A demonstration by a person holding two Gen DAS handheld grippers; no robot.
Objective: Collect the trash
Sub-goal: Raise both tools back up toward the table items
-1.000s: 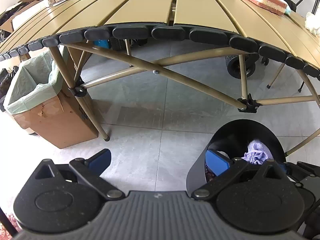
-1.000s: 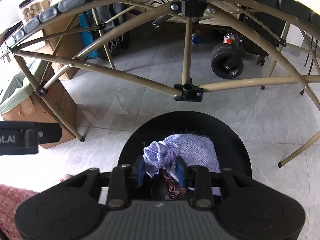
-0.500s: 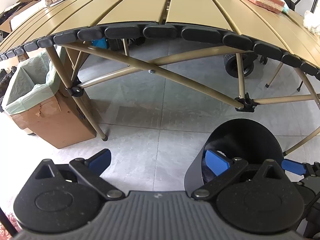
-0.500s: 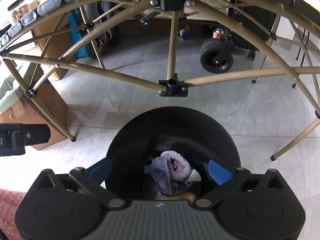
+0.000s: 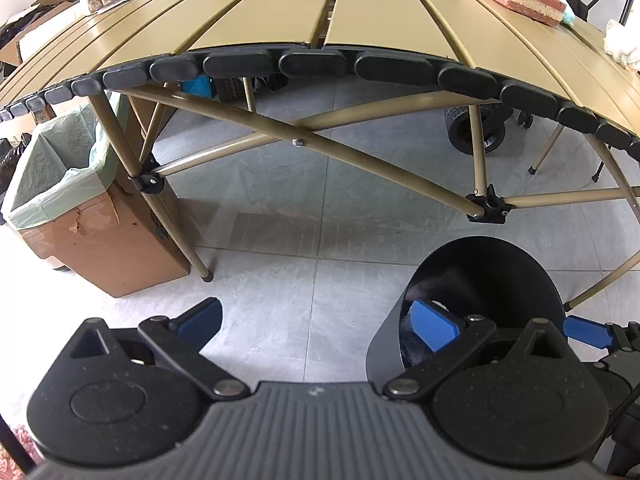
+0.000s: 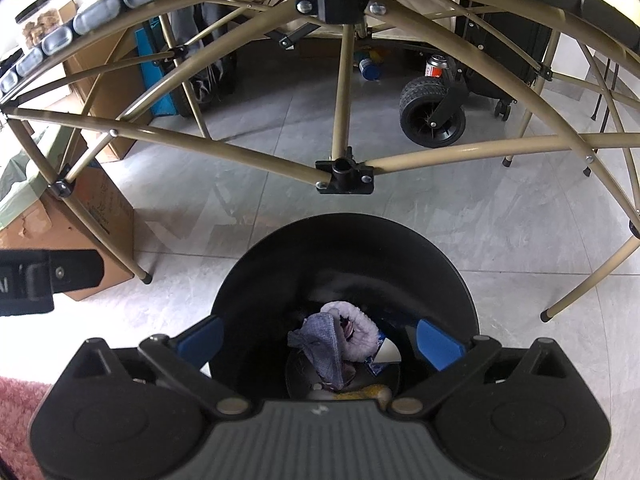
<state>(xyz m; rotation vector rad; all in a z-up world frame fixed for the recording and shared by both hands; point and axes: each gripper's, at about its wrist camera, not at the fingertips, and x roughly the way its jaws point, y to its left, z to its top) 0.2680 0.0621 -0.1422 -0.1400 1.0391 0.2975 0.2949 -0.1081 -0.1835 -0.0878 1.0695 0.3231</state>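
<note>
Fingers of our left gripper spread wide, empty, left of the black bin. Right gripper: jaws just opened wide above that bin; purple cloth lies loose inside it.

- Left gripper: matte black speckled plastic body with a grey ribbed central plate, two round disc housings, black linkage arms on silver rivets, and blue rectangular finger pads.
- Right gripper: same build, with blue pads, triangular cut-outs in the housings, and a small pale mark on the ribbed plate.
</note>
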